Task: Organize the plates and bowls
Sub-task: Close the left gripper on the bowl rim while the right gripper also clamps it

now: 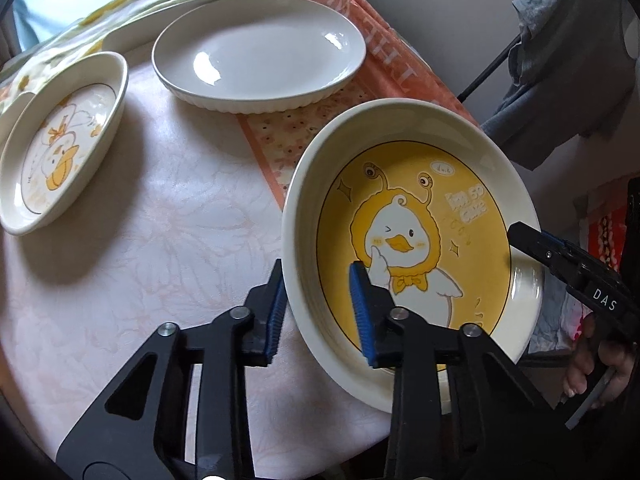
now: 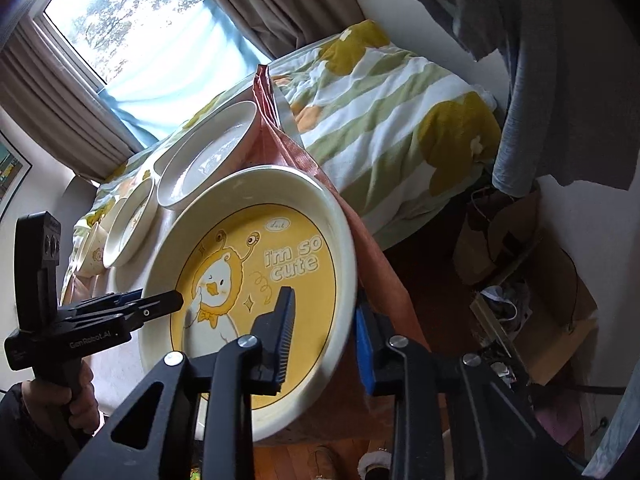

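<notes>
You're lifting the yellow duck plate (image 1: 412, 248) with both grippers (image 1: 320, 312) (image 2: 324, 340) straddling its rim, apparently clamped; next, stack it on the white plate (image 1: 256, 52), upper centre.

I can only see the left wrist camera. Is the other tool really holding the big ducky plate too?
Observer: Yes. The right tool has one finger inside the yellow duck plate and one outside its rim.
Operator: What's underneath the plate?
Observer: Its near edge hangs out over the wooden floor.
Operator: Is anything hiding behind the duck dish?
Observer: A small bowl sits just beyond it, near the bed.
</notes>
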The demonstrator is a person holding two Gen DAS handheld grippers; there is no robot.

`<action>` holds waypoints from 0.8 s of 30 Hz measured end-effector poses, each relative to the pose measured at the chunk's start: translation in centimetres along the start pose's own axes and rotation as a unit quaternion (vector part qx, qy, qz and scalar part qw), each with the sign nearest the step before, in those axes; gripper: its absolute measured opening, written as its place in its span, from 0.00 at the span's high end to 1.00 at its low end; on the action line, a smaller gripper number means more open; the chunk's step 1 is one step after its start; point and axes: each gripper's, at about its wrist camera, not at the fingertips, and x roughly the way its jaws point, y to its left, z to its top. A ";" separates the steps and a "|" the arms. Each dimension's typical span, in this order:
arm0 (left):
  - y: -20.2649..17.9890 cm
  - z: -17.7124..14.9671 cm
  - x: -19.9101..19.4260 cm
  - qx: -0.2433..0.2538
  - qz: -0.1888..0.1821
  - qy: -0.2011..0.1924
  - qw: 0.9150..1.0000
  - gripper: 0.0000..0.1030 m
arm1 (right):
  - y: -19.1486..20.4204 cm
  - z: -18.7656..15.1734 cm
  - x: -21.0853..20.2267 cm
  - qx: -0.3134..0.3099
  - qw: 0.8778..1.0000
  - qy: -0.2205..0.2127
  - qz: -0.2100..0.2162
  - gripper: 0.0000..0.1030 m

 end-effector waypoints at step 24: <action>-0.4 0.1 -2.9 0.021 0.036 -0.036 0.998 0.83 | 0.7 1.6 0.0 -0.068 0.998 0.009 -0.013 0.89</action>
